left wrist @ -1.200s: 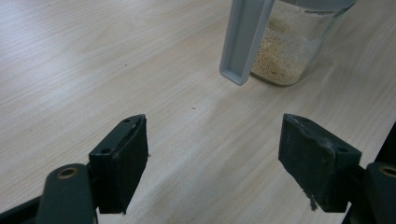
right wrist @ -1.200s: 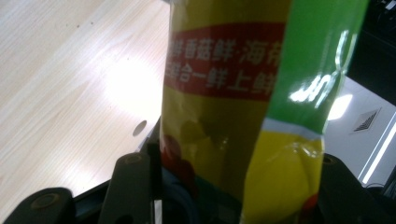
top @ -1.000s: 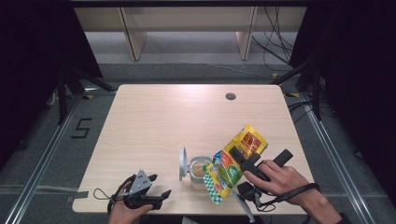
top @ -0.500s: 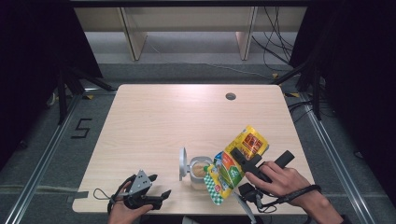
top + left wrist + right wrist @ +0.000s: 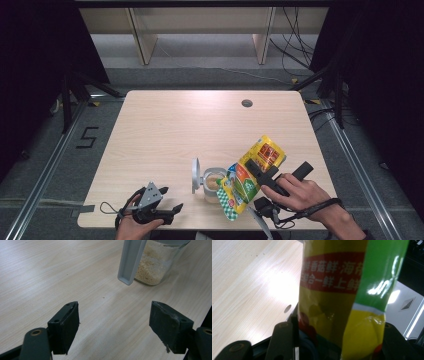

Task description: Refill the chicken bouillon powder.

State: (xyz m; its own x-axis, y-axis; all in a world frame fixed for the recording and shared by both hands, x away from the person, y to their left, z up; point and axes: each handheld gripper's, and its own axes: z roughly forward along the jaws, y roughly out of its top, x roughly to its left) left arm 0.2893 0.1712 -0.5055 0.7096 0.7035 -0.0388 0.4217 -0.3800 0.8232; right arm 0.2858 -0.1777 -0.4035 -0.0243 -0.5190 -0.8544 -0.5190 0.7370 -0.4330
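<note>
Gripping yellow pouch [image 5: 250, 175], right gripper [image 5: 260, 172] fingers half hidden, jar [image 5: 157, 263] rim cropped

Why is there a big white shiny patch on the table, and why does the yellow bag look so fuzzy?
In the right gripper view, lamp glare whitens the table and streaks the bag, which sits too close to the lens, so its lower part blurs. In the left gripper view, the jar is fairly sharp. The high view is evenly lit, dark around the table's edges.

Glossy yellow-green foil pouch [image 5: 342, 302], clear glass jar [image 5: 160, 262] (grainy beige contents), matt grey plastic lid [image 5: 131, 261], pale wood-grain table [image 5: 175, 130], matt black jaws.
</note>
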